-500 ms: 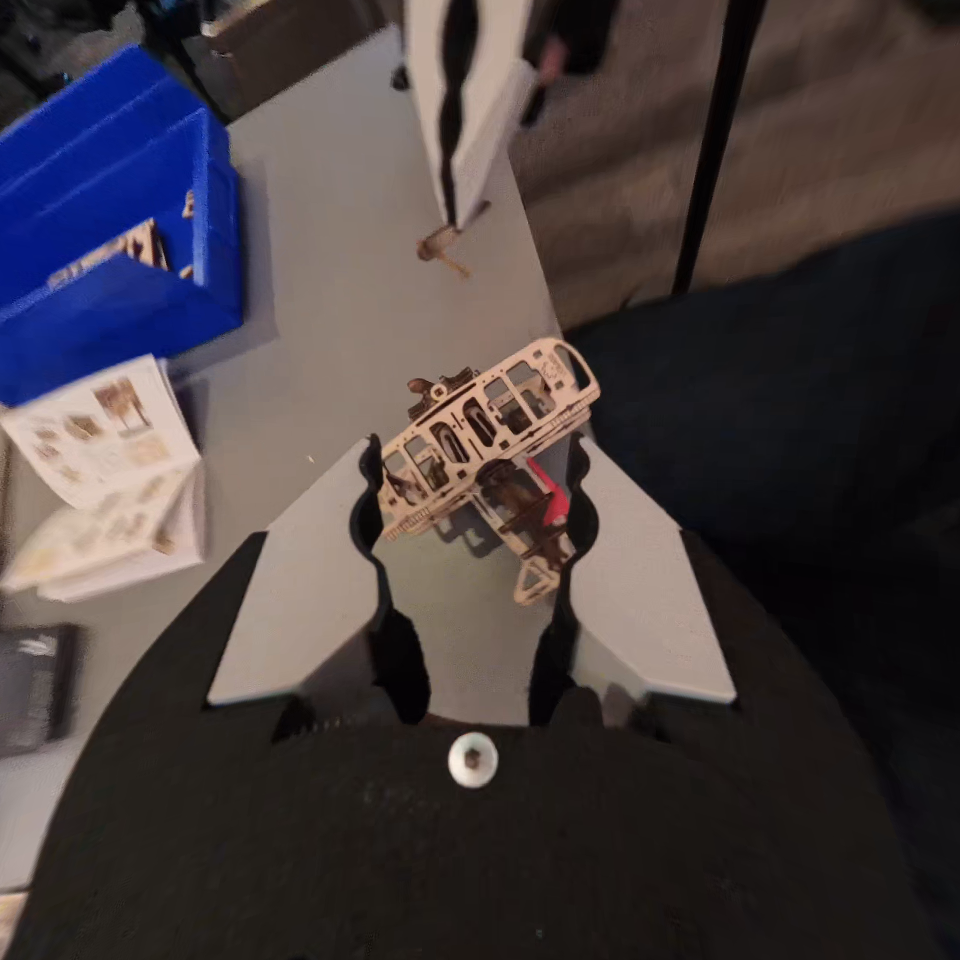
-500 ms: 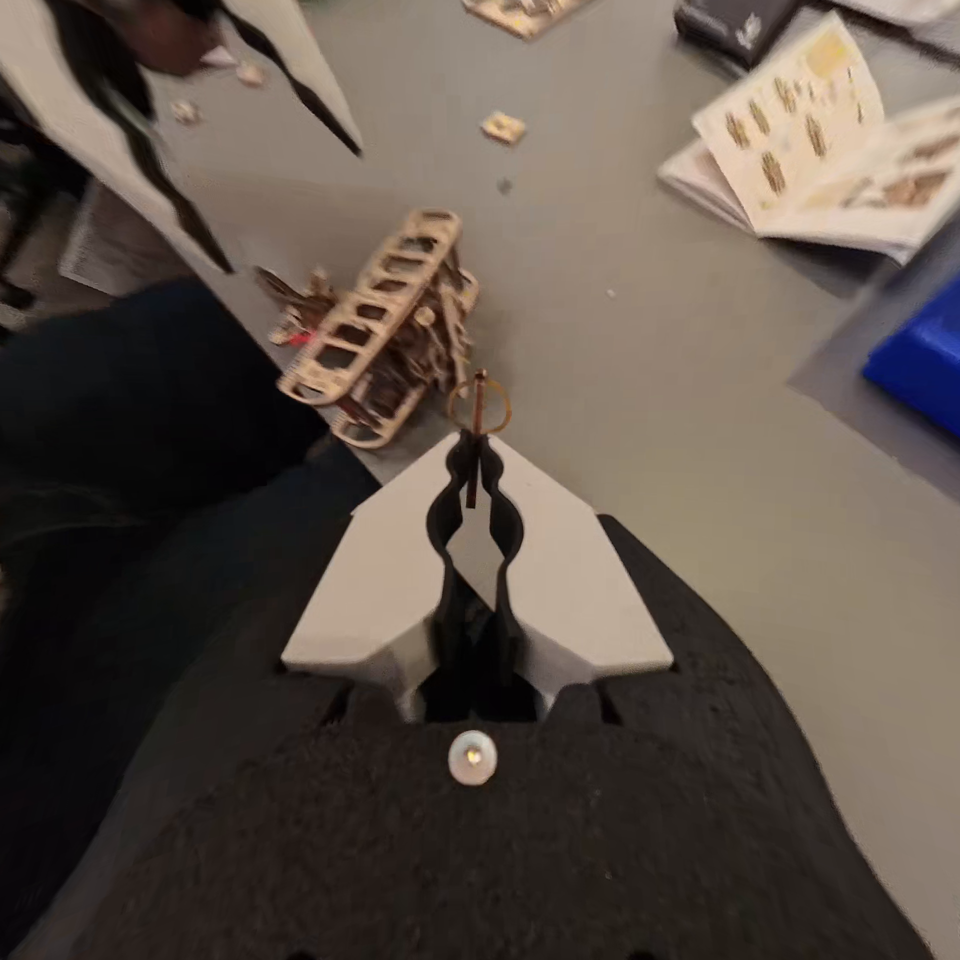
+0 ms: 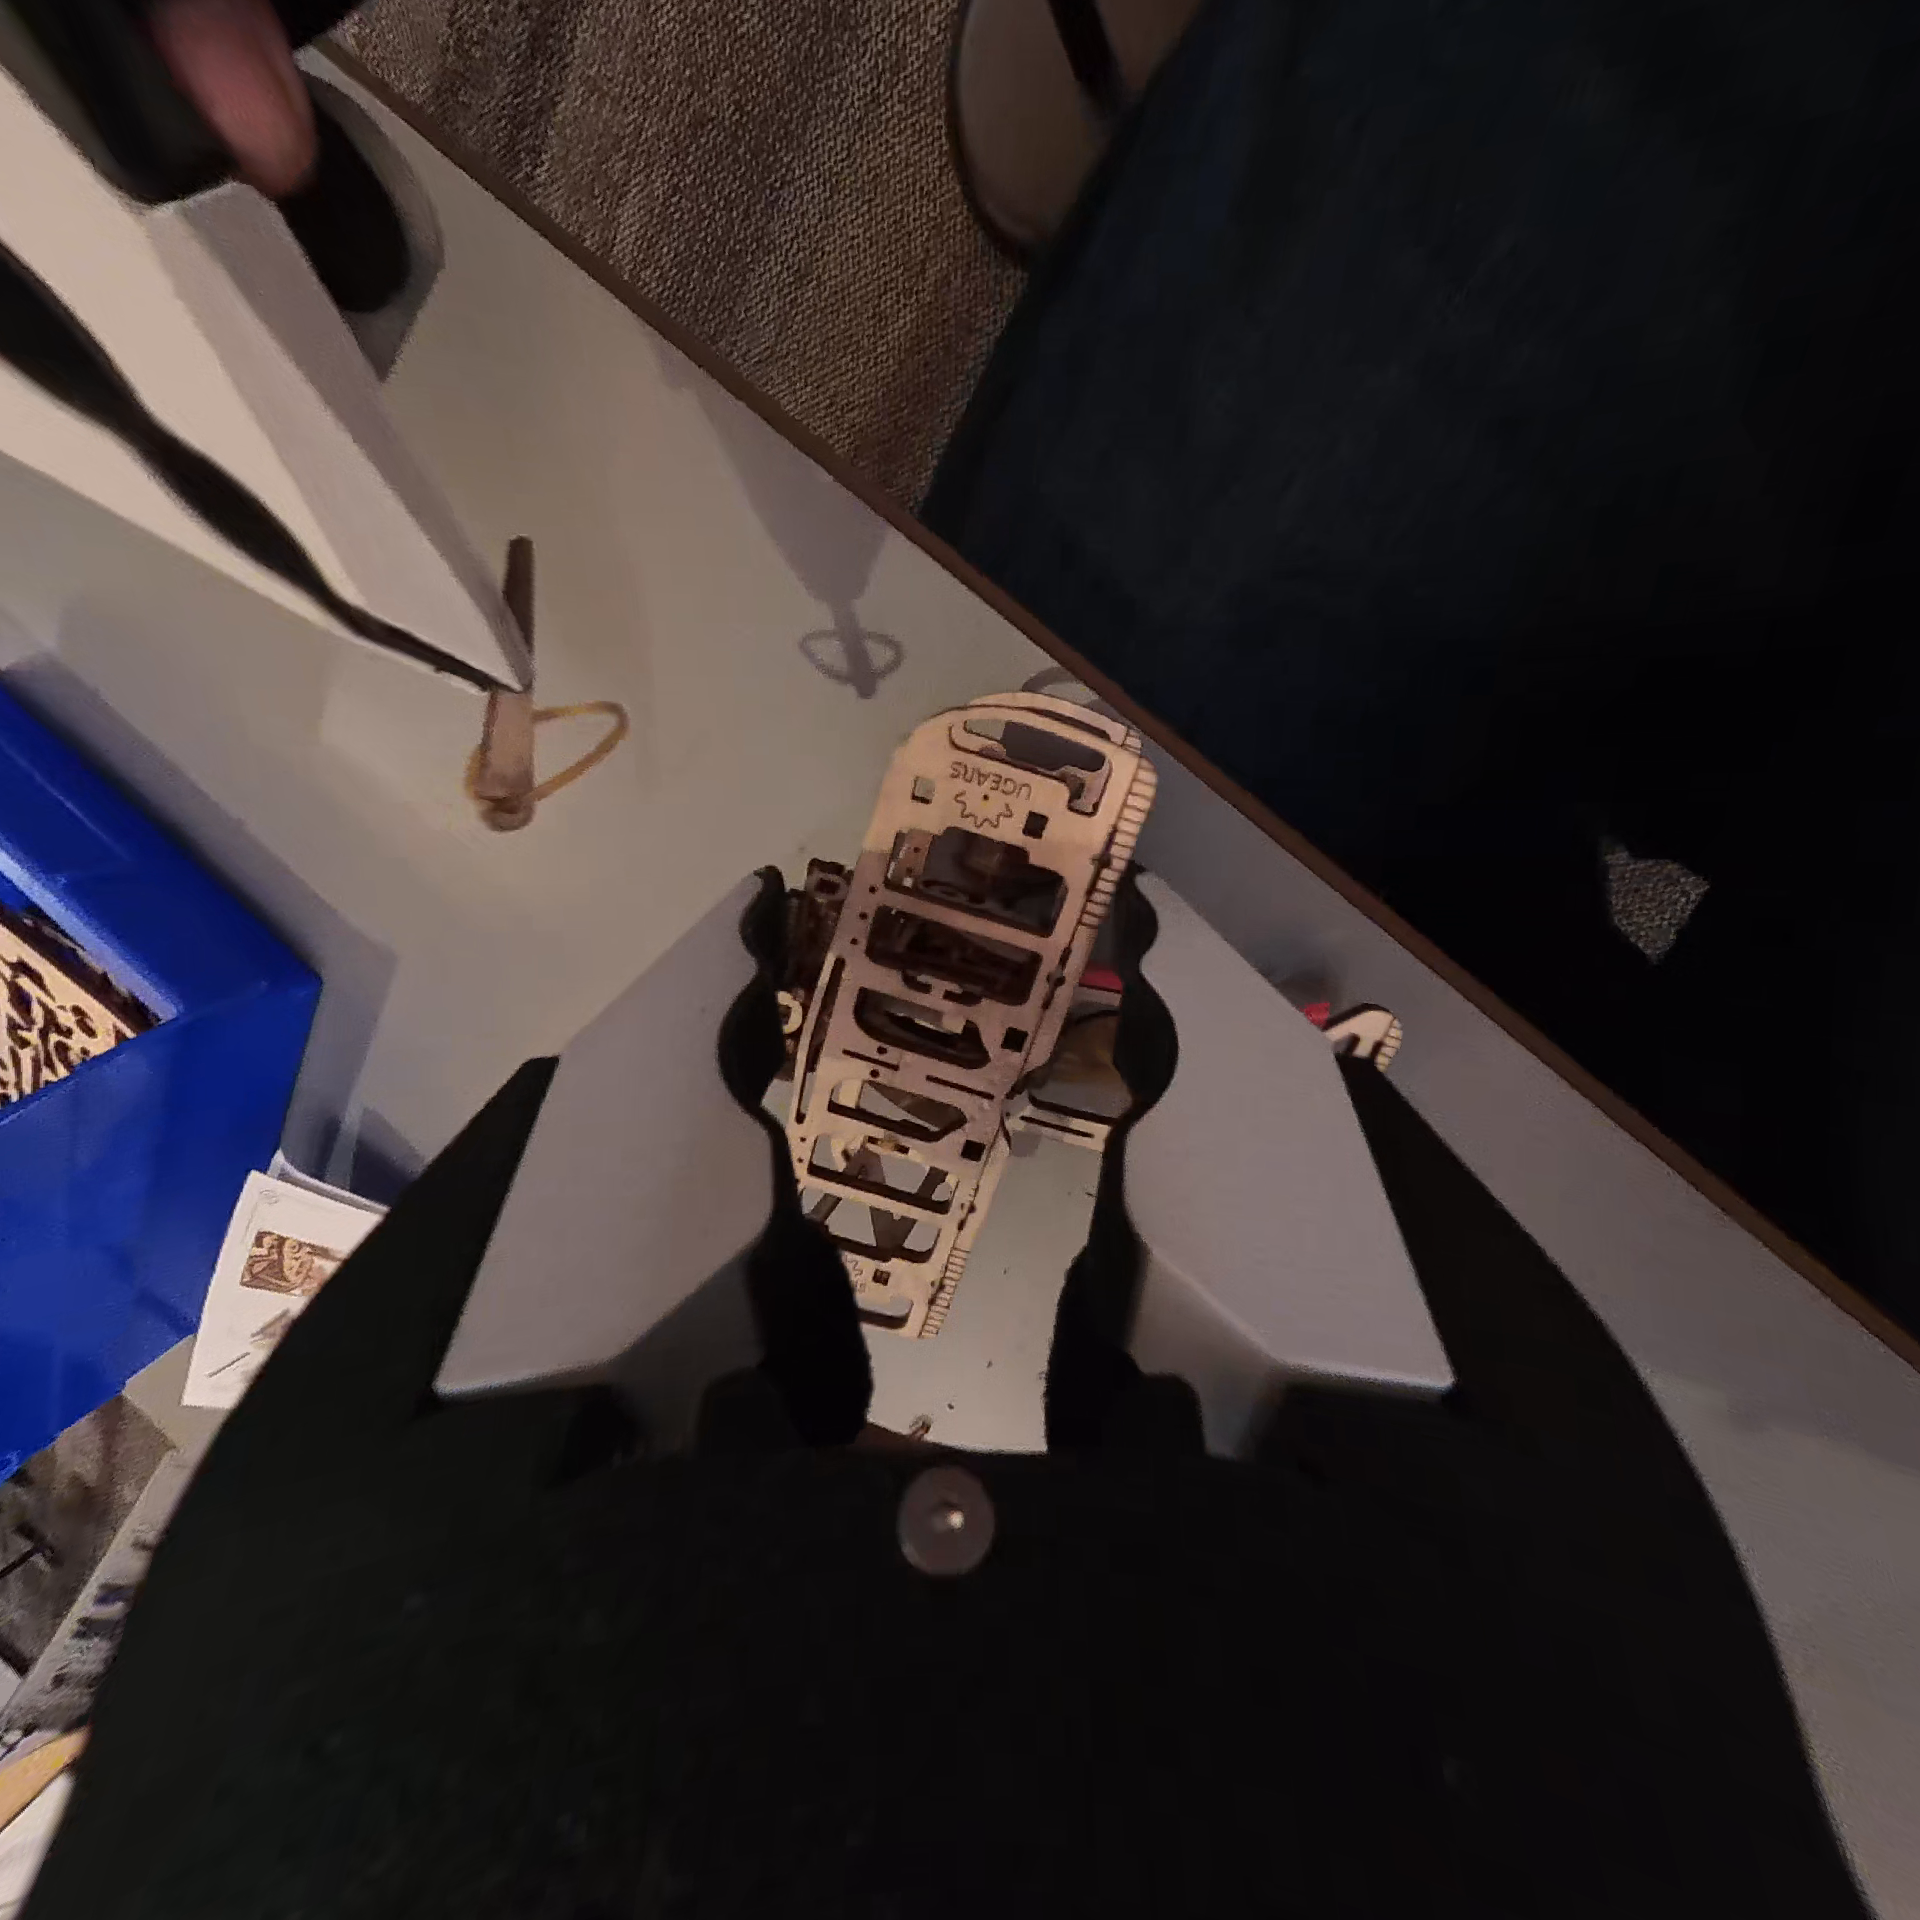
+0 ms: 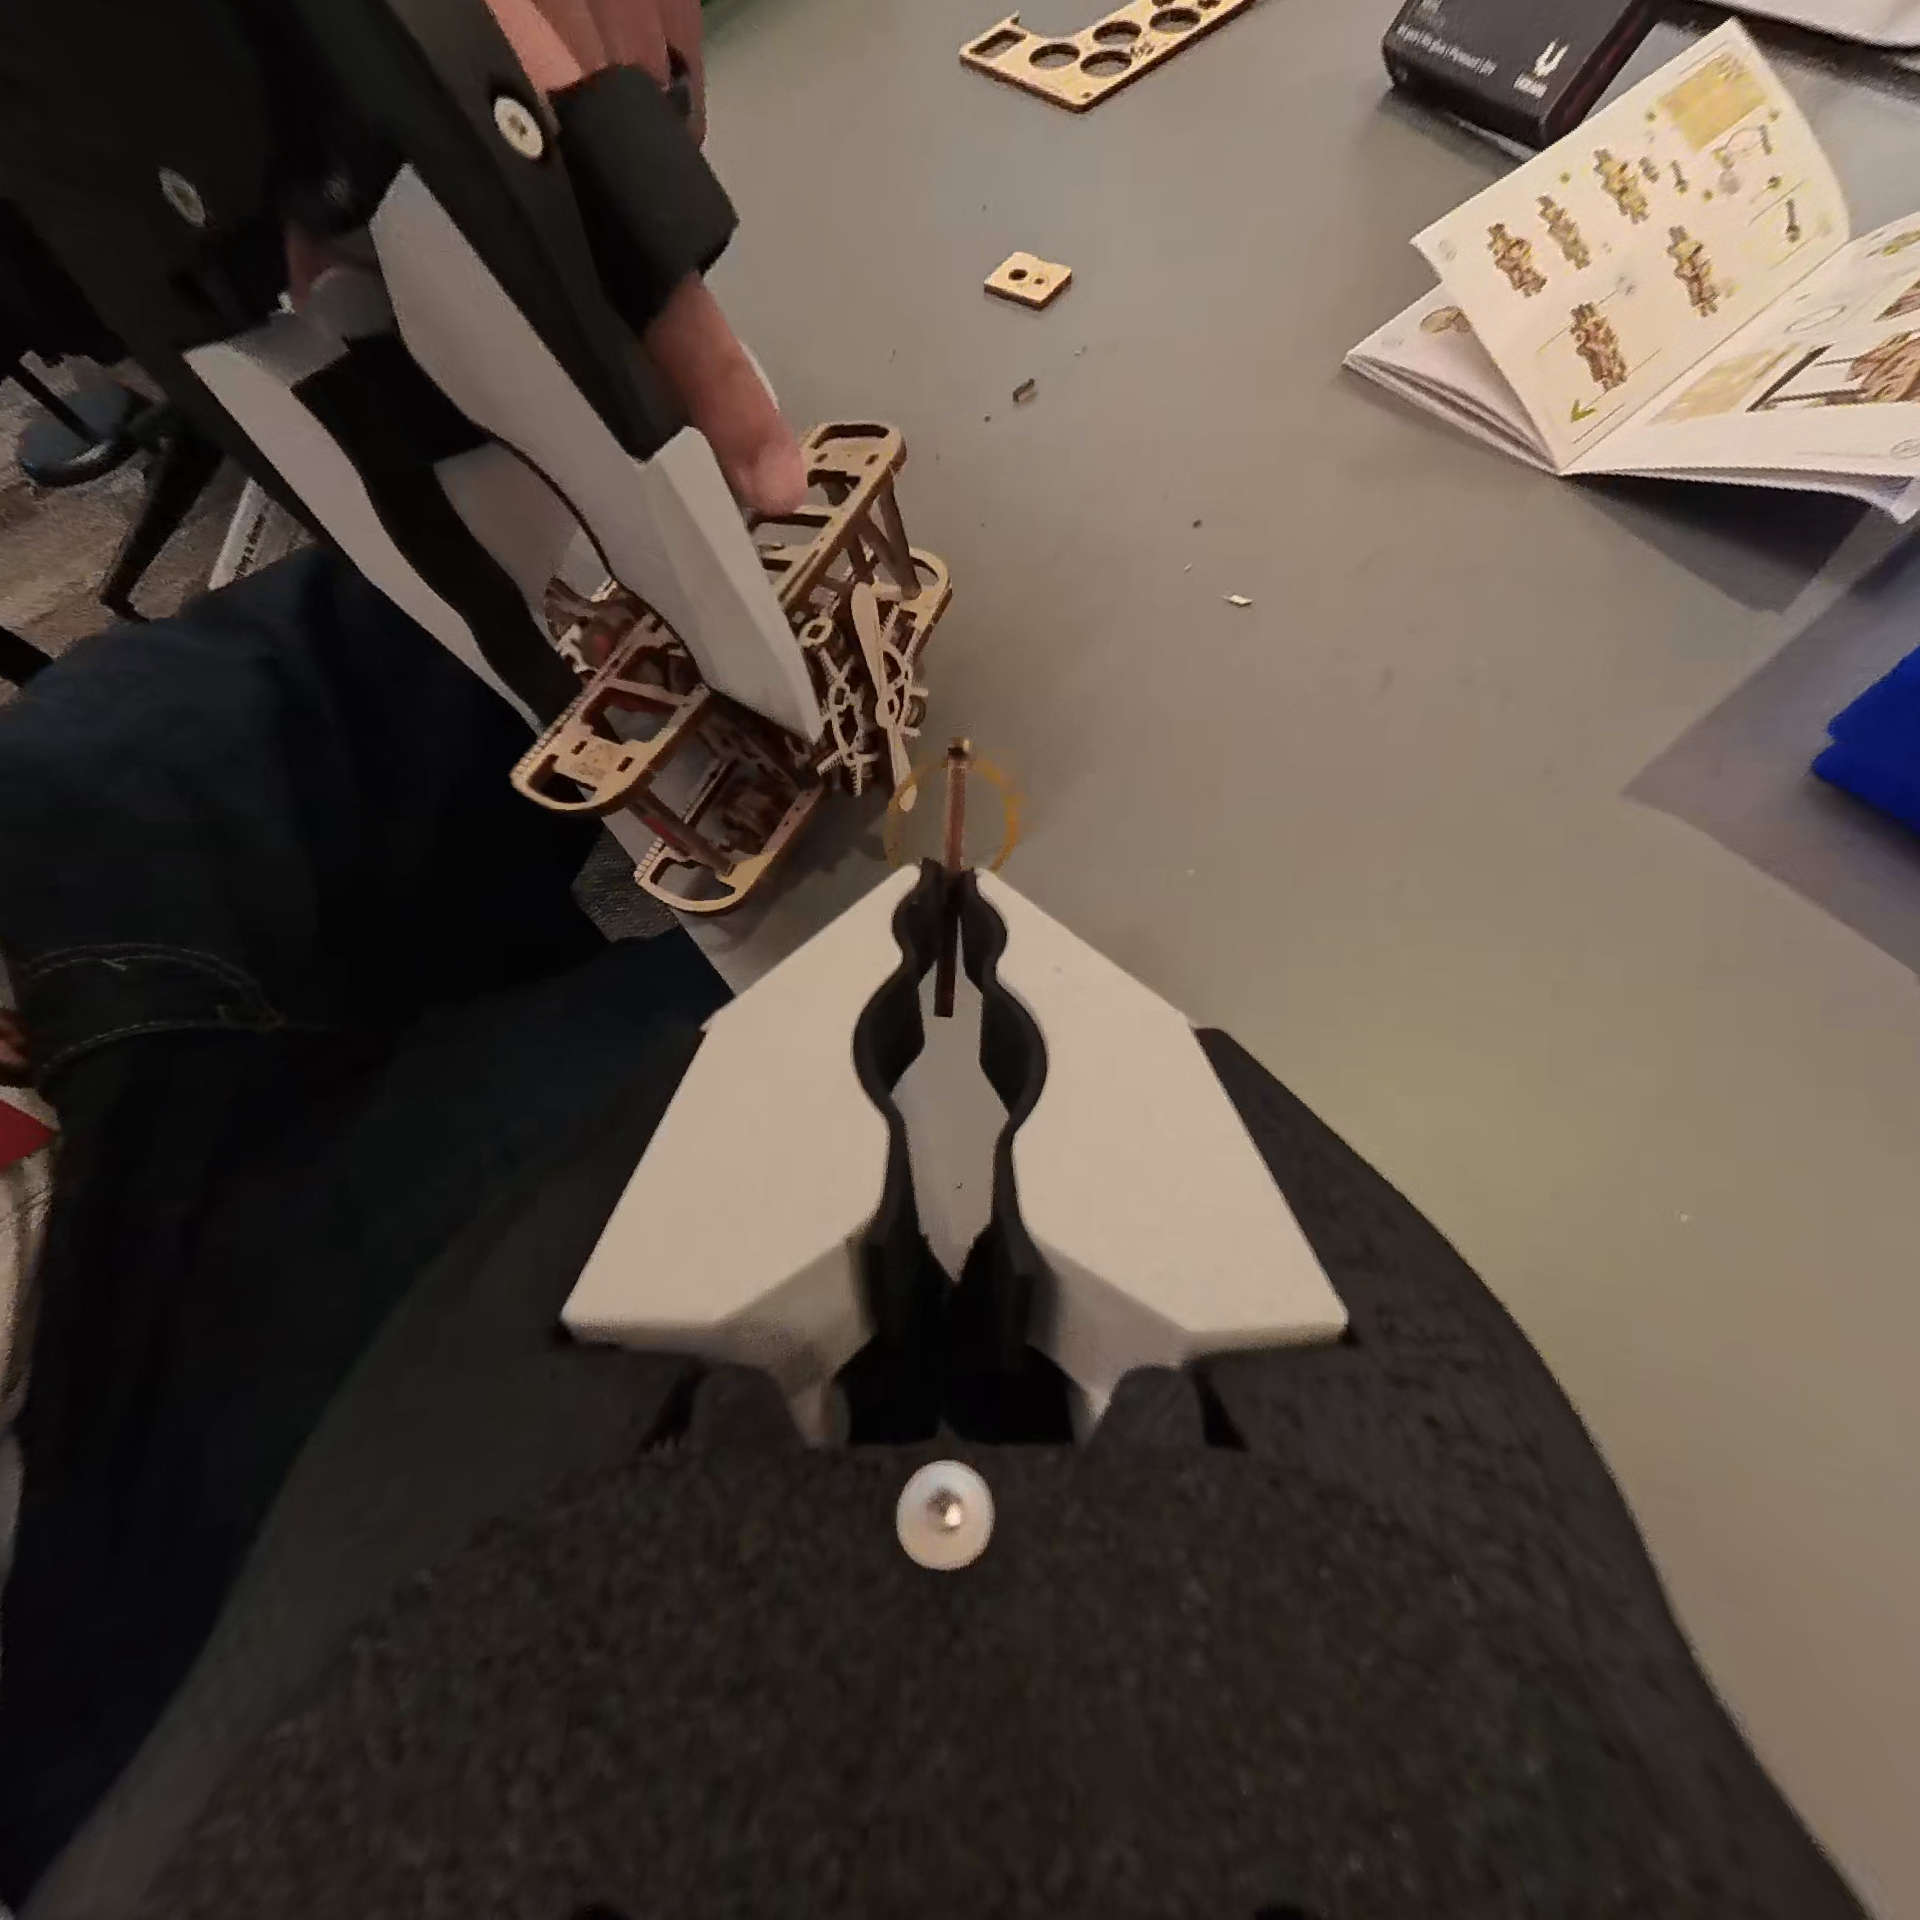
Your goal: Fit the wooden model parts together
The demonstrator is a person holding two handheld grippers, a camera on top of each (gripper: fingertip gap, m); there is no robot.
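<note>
Gripping a peg beside the wooden biplane

Right gripper (image 4: 948, 883): the 2 white fingers (image 4: 790, 1143) are clenched on a thin wooden peg (image 4: 952, 831). The peg stands out past the fingertips, and a thin tan elastic loop (image 4: 951, 816) hangs around its far end. From the left wrist view the same peg (image 3: 507, 717) and loop (image 3: 566, 743) show in mid-air above the grey table (image 3: 644, 499), pinched at the tip of the right gripper (image 3: 499, 675).

Left gripper (image 3: 951, 914): jaws released and spread wide, 1 finger on each side of the wooden biplane model (image 3: 961, 1018). Whether the pads touch the wings I cannot tell. In the right wrist view a fingertip of the person's hand (image 4: 764, 457) rests on the model's upper wing, and the left gripper (image 4: 623, 675) straddles the biplane model (image 4: 748, 707).

Model position: on the table at its near edge, close to the person's dark-trousered leg (image 4: 260, 831). Its propeller (image 4: 891, 686) faces the held peg, just beside it but apart.

Surroundings:
- Open instruction booklet (image 4: 1683, 312) far right on the table.
- Dark box (image 4: 1507, 62) behind the booklet.
- Punched wooden sheet (image 4: 1101, 47) at the far edge.
- 1 small square wooden offcut (image 4: 1027, 276) lying loose.
- Blue bin (image 3: 125, 1122) to the left in the left wrist view, with cut wooden sheets inside.
</note>
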